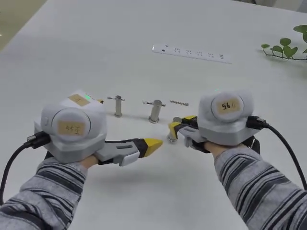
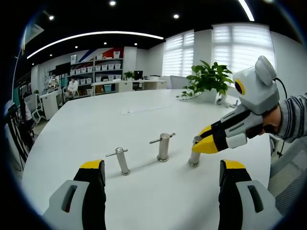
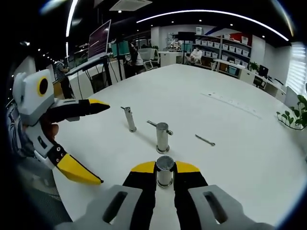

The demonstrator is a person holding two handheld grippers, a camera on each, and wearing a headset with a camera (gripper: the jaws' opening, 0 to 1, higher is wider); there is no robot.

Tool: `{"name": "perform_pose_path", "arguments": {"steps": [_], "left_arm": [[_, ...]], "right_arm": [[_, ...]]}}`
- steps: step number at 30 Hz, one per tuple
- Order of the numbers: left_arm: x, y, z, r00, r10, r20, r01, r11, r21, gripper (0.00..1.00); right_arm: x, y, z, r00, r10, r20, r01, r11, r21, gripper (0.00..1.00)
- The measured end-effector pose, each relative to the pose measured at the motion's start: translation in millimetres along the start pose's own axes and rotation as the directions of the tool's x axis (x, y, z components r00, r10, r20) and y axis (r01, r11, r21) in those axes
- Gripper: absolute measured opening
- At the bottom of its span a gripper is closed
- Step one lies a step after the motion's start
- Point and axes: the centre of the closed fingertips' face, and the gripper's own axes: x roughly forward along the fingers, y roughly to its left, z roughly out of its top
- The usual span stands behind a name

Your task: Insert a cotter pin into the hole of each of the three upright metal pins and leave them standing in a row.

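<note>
Three upright metal pins stand in a row on the white table (image 1: pixel 96 43). The left pin (image 1: pixel 118 106) (image 2: pixel 123 161) (image 3: pixel 129 119) and the middle pin (image 1: pixel 155 111) (image 2: pixel 164 147) (image 3: pixel 162 136) each carry a cotter pin through the top. My right gripper (image 1: pixel 181 123) (image 3: pixel 164 168) (image 2: pixel 207 143) is shut on the third, nearest pin (image 1: pixel 171 137) (image 3: pixel 164 171) (image 2: pixel 194 156). A loose cotter pin (image 1: pixel 179 102) (image 3: pixel 205 140) lies on the table behind the row. My left gripper (image 1: pixel 125 123) (image 2: pixel 162 165) is open wide in front of the row, holding nothing.
A white power strip (image 1: pixel 192 52) (image 3: pixel 230 103) lies farther back on the table. A green plant (image 1: pixel 287 48) (image 2: pixel 208 79) stands at the far right edge. Desks, shelves and people are in the room beyond.
</note>
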Motion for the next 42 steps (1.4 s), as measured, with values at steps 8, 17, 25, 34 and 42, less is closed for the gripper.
{"name": "perform_pose_path", "arguments": {"steps": [8,17,25,34,42], "left_arm": [[2.0,0.9,0.8,1.0,-0.002,-0.002,0.003,1.0,0.018,0.99],[6.4,-1.3,0.7,0.9999,-0.014,-0.007,0.014,1.0,0.023,0.99],[6.1,-0.2,-1.6,0.9996,-0.014,-0.023,0.014,0.999,0.039,0.99],[4.0,2.6,-0.8,0.9998,-0.006,-0.016,0.006,0.999,0.032,0.99],[2.6,1.5,4.2,0.9999,-0.006,0.009,0.006,1.0,0.01,0.99]], "right_arm": [[4.9,9.0,-5.2,0.9998,-0.018,0.001,0.018,1.0,-0.003,0.08],[4.5,9.7,-6.3,0.9966,-0.082,-0.008,0.082,0.993,0.084,0.08],[5.2,13.1,-9.0,0.9941,-0.104,-0.031,0.107,0.987,0.121,0.09],[-2.8,19.7,-14.2,0.999,-0.044,-0.005,0.044,0.985,0.169,0.12],[-16.8,10.8,-13.4,0.9995,-0.021,0.023,0.019,0.994,0.104,0.22]]}}
